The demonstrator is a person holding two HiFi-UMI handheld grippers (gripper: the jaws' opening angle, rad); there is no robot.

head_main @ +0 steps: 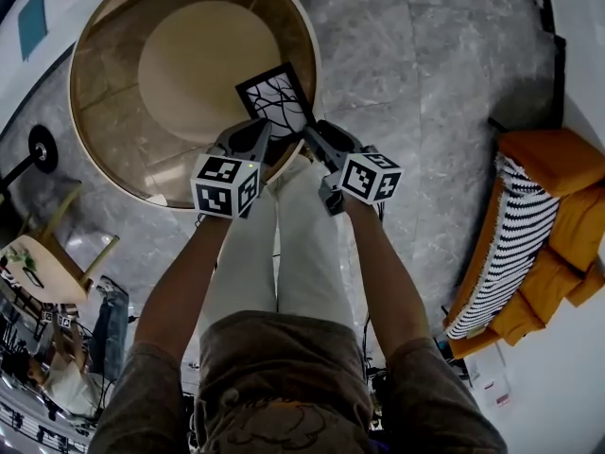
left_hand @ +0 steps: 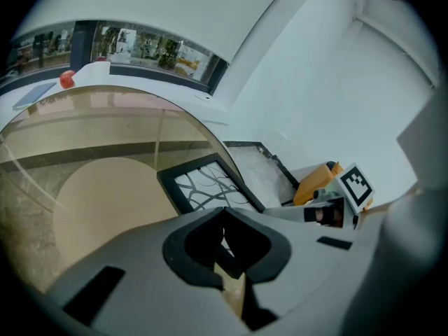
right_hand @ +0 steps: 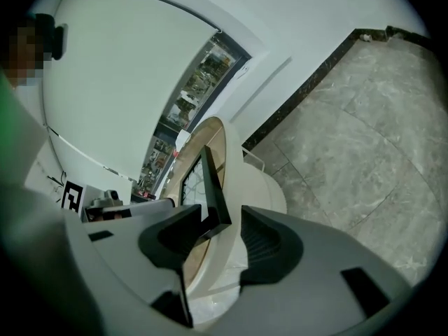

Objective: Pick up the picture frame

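The picture frame (head_main: 277,100), black-edged with a white branch print, lies at the near rim of a round glass table (head_main: 104,149). My left gripper (head_main: 257,132) sits at its near left corner. In the left gripper view the frame (left_hand: 203,187) runs down into the jaws (left_hand: 224,240), which stand almost together around that corner. My right gripper (head_main: 315,138) is at the near right corner. In the right gripper view the frame (right_hand: 210,180) shows edge-on, its corner between wide open jaws (right_hand: 220,233), with a gap to the right pad (right_hand: 269,247).
The table has a beige base under the glass (left_hand: 105,124). The person's legs stand right against its rim. Grey marble floor (head_main: 425,83) spreads to the right, with an orange sofa and striped cushion (head_main: 539,225). A wheeled stand (head_main: 43,148) is on the left.
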